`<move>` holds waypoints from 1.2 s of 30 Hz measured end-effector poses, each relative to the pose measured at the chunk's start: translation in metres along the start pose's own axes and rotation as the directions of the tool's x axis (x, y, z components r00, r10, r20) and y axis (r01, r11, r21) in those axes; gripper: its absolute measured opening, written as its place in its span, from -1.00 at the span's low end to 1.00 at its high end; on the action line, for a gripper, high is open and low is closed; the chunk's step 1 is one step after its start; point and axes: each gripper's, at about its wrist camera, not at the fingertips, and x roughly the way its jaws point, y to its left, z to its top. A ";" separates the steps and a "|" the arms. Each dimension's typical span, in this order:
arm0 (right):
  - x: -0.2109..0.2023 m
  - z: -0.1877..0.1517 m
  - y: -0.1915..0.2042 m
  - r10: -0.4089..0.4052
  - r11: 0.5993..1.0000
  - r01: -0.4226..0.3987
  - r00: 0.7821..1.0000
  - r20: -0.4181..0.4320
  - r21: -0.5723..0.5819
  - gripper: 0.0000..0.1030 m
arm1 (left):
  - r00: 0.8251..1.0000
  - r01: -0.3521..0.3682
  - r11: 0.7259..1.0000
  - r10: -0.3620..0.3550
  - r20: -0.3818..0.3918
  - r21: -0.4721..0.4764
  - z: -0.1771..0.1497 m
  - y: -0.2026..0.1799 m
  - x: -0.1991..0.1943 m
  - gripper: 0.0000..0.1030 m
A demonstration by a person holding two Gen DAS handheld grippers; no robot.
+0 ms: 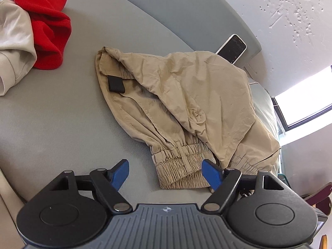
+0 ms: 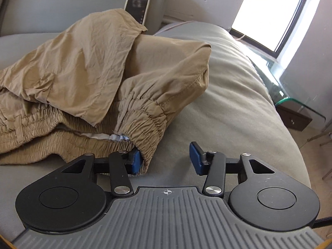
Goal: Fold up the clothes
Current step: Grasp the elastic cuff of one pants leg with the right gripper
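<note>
Khaki trousers [image 1: 186,103] lie folded over on a grey bed [image 1: 62,114], their elastic waistband [image 1: 182,172] facing me. My left gripper [image 1: 166,174] stands open just in front of the waistband, its blue fingers [image 1: 119,174] on either side of the waistband's near corner. In the right wrist view the same trousers [image 2: 83,68] fill the left half. My right gripper [image 2: 167,158] is open at the elastic cuff [image 2: 145,124]; the left blue pad touches the cuff's edge, the right pad is free.
A red garment [image 1: 49,29] and a beige one [image 1: 14,41] are heaped at the far left. A phone [image 1: 232,48] leans on the grey headboard behind the trousers. A window [image 2: 267,12] and a glass side table [image 2: 290,95] stand to the right.
</note>
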 end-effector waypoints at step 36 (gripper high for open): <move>-0.026 0.013 0.053 -0.080 0.938 0.163 0.961 0.266 -0.306 -0.93 | 0.999 0.024 0.999 -0.023 -0.028 0.023 -0.012 0.001 0.004 0.45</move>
